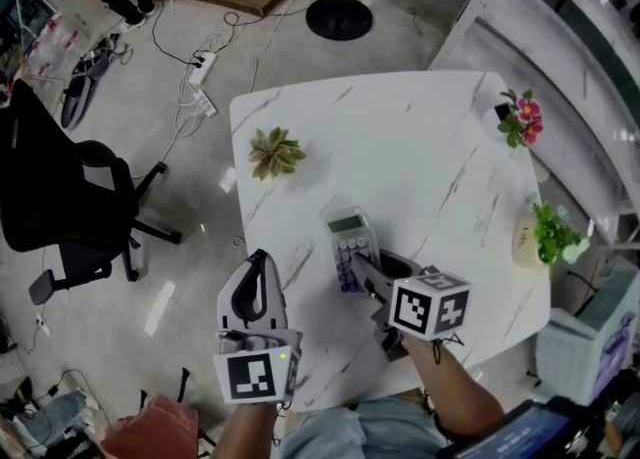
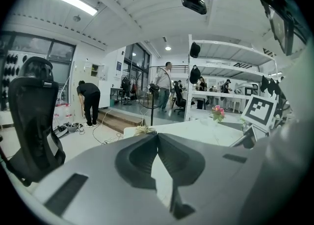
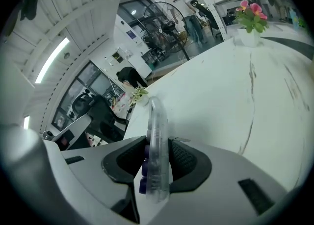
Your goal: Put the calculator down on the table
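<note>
We see right gripper (image 1: 360, 269) clamped on clear-cased calculator with purple keys (image 3: 156, 140), white marble-look table (image 1: 430, 147) beneath, left gripper (image 1: 258, 261) jaws pressed together (nothing between them)

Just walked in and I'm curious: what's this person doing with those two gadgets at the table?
A person holds a two-jaw gripper in each hand. The right gripper has a calculator clamped between its jaws, low over the white marble table. Whether it touches the top yet is unclear. The left gripper is shut and empty, near the table's edge.
</note>
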The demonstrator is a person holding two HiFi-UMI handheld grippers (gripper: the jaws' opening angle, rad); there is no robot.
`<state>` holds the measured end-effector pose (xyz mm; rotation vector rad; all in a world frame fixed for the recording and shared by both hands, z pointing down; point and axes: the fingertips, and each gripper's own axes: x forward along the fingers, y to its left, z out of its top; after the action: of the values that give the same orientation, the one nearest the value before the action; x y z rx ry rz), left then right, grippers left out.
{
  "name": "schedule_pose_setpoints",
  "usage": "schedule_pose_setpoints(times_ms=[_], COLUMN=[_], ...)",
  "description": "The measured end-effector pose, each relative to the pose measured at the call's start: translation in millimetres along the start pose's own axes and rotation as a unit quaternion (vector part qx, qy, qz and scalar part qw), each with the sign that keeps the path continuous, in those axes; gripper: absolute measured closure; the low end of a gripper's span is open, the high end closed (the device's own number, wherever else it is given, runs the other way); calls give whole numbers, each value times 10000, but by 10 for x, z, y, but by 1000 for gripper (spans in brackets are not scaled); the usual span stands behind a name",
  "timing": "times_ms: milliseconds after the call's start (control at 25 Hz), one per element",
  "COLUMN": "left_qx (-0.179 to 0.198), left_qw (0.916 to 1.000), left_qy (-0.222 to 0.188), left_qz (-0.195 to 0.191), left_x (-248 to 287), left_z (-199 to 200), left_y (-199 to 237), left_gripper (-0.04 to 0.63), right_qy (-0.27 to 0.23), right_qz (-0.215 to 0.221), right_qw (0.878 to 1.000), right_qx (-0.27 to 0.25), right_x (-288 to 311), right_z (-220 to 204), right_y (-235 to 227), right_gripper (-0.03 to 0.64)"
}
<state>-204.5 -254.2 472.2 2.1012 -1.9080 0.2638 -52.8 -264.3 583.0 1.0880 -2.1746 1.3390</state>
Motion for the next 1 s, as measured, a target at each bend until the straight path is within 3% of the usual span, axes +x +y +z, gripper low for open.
schedule_pose_setpoints(times_ms=[1000], left_qx=[125], left_qw=[9999], left_qy=[-16], left_qz=[-34], left_x=[-32], left_z=[17], left_y=[-118], left_gripper=[588], right_qy=[-25], right_qz=[-186], right_qw=[9997], right_qx=[-146], right_x=[-7], right_z=[-40], right_y=[-380], right_gripper=[416])
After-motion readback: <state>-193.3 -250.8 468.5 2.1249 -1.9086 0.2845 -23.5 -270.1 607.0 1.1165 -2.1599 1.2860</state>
